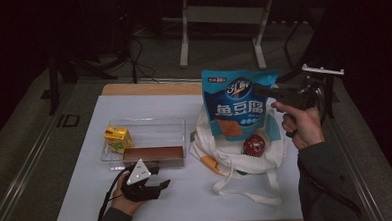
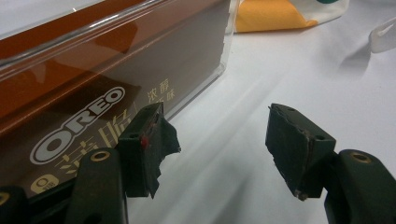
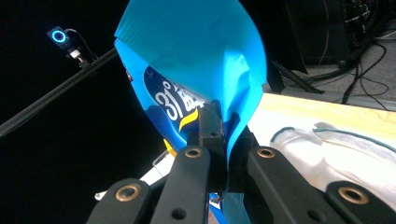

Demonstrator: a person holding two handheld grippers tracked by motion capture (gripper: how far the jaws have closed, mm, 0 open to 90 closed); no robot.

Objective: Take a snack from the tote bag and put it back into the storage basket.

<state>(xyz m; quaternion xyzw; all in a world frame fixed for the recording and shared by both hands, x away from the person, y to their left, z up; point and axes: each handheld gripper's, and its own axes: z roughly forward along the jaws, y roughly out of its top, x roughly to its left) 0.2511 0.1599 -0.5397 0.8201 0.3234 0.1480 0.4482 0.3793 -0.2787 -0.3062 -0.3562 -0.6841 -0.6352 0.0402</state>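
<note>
My right gripper (image 1: pixel 265 89) is shut on the upper right edge of a blue snack bag (image 1: pixel 237 103), holding it upright over a white tote bag (image 1: pixel 246 156). In the right gripper view the blue snack bag (image 3: pixel 196 60) is pinched between the jaws of that gripper (image 3: pixel 223 135). A red round item (image 1: pixel 253 146) lies in the tote's mouth. My left gripper (image 1: pixel 159 182) rests low on the table, open, just in front of a clear tray (image 1: pixel 144 125). In the left gripper view this gripper (image 2: pixel 215 135) has nothing between its pads, and a brown Oreo box (image 2: pixel 93 93) sits behind the tray wall.
The clear tray holds a yellow carton (image 1: pixel 118 139) at its left and the brown Oreo box (image 1: pixel 153 153) along its front. A white mat (image 1: pixel 133 103) covers the table. The tote's straps (image 1: pixel 247 188) trail toward the front edge. Dark stands and cables stand beyond the table.
</note>
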